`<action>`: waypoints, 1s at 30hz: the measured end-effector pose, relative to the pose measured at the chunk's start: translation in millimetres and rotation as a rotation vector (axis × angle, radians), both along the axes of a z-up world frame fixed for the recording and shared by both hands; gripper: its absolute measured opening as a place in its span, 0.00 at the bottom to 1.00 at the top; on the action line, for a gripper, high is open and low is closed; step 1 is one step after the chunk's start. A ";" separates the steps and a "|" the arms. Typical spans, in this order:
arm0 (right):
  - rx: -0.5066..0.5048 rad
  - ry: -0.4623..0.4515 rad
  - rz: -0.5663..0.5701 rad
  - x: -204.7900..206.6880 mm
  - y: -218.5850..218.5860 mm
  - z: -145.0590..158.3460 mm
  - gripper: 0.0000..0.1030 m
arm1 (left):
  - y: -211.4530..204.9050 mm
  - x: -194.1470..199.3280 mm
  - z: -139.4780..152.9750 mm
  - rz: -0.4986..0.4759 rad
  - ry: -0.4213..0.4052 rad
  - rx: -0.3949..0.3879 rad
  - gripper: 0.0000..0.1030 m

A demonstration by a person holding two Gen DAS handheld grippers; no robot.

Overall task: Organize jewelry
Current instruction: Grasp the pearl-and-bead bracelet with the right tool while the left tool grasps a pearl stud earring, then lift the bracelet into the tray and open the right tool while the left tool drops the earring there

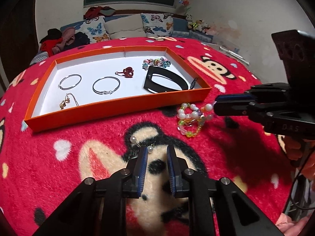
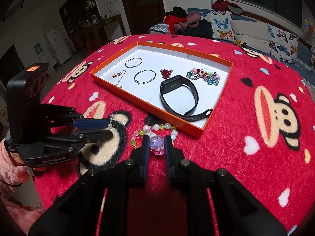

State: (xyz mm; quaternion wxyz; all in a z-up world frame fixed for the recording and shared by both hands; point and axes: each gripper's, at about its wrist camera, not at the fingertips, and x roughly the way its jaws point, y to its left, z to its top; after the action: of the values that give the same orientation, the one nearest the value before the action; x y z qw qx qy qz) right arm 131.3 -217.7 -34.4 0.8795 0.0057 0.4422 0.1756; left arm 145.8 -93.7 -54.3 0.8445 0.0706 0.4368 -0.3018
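Note:
An orange tray (image 1: 118,108) (image 2: 173,121) with a white floor lies on the red blanket. It holds two hoop earrings (image 1: 106,85) (image 2: 144,76), a gold necklace (image 1: 68,100), a red ring (image 1: 128,71), a colourful bead bracelet (image 1: 156,62) (image 2: 204,75) and a black watch band (image 1: 167,80) (image 2: 179,96). A pearl and yellow bead bracelet (image 1: 190,118) (image 2: 157,130) lies in front of the tray. My right gripper (image 2: 156,142) (image 1: 215,103) is open around its purple charm (image 2: 157,143). My left gripper (image 1: 157,151) (image 2: 110,126) is open over a pearl earring (image 1: 141,144) (image 2: 110,121).
The red cartoon-monkey blanket (image 1: 206,63) covers the round table. A sofa with butterfly cushions (image 1: 98,29) stands behind it. A dark cabinet (image 2: 94,25) and doorway are at the far left of the right wrist view.

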 end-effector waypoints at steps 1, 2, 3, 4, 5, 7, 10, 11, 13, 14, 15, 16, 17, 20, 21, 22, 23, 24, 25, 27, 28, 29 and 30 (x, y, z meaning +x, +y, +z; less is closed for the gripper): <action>0.001 0.000 0.000 0.1 0.0 0.0 0.15 | 0.1 0.5 0.8 0.007 -0.011 0.016 0.20; 0.003 0.000 0.001 0.4 0.1 0.0 0.15 | 0.4 0.0 1.0 0.014 -0.020 0.028 0.20; 0.005 -0.001 0.000 0.7 0.0 -0.1 0.15 | 0.8 1.5 1.0 0.021 -0.024 0.037 0.20; 0.007 -0.002 0.000 0.9 0.2 -0.1 0.15 | 1.6 2.4 0.9 0.025 -0.021 0.036 0.20; 0.010 -0.003 0.000 1.3 0.3 0.0 0.15 | 2.1 3.8 0.7 0.025 -0.016 0.030 0.20; 0.012 -0.003 0.002 1.5 1.1 0.2 0.15 | 0.2 5.0 0.4 0.019 -0.027 0.039 0.20; 0.012 -0.002 0.004 1.4 1.6 0.3 0.15 | -3.5 5.5 -1.1 0.002 -0.036 0.048 0.20; 0.013 -0.001 0.004 1.5 1.5 0.0 0.15 | -4.2 5.5 -2.0 -0.003 -0.035 0.049 0.20; 0.013 -0.001 0.001 1.3 1.0 -0.5 0.15 | -5.9 5.4 -3.7 -0.011 -0.041 0.057 0.18; 0.015 0.001 -0.001 1.3 0.4 -1.1 0.15 | -6.9 5.6 -3.9 -0.015 -0.043 0.058 0.17; 0.015 0.002 -0.003 1.3 -0.2 -1.8 0.15 | -6.9 5.7 -3.9 -0.017 -0.040 0.052 0.16; 0.015 0.003 -0.005 1.1 -0.6 -2.3 0.15 | -6.7 5.6 -3.5 -0.021 -0.036 0.045 0.15; 0.015 0.004 -0.005 1.1 -1.0 -2.4 0.15 | -6.6 5.2 -3.3 -0.022 -0.039 0.047 0.14; 0.015 0.005 -0.007 1.1 -1.8 -2.7 0.15 | -7.9 3.7 -4.7 -0.027 -0.052 0.068 0.12; 0.016 0.004 -0.007 1.4 -1.8 -2.5 0.15 | -8.7 3.6 -5.2 -0.027 -0.056 0.075 0.10; 0.016 0.002 -0.007 1.7 -1.6 -1.8 0.15 | -9.7 3.7 -5.6 -0.026 -0.065 0.087 0.08; 0.016 0.000 -0.006 2.1 -1.5 -1.0 0.15 | -9.8 2.9 -5.6 -0.027 -0.071 0.093 0.07; 0.017 -0.003 -0.005 2.4 -1.3 0.5 0.15 | -10.0 2.0 -5.5 -0.028 -0.076 0.096 0.07; 0.019 -0.005 -0.004 2.1 -1.2 1.6 0.15 | -10.1 1.5 -5.4 -0.028 -0.079 0.098 0.07; 0.017 -0.016 -0.002 1.4 -0.8 6.0 0.15 | -8.0 0.6 -4.0 -0.024 -0.074 0.086 0.07; 0.019 -0.023 -0.003 1.1 -1.1 9.3 0.15 | -5.8 0.8 -1.9 -0.019 -0.068 0.071 0.07; 0.025 -0.026 -0.004 1.4 -1.7 12.0 0.15 | -4.0 0.3 0.2 -0.015 -0.065 0.059 0.07; 0.031 -0.028 -0.004 1.6 -2.4 14.7 0.15 | -1.9 -0.3 3.2 -0.013 -0.063 0.046 0.07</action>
State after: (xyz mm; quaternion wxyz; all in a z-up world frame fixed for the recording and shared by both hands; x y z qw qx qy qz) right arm 132.9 -220.1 -19.8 0.8857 0.0178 0.4272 0.1810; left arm 145.6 -95.6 -51.2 0.8539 0.1024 0.4166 -0.2945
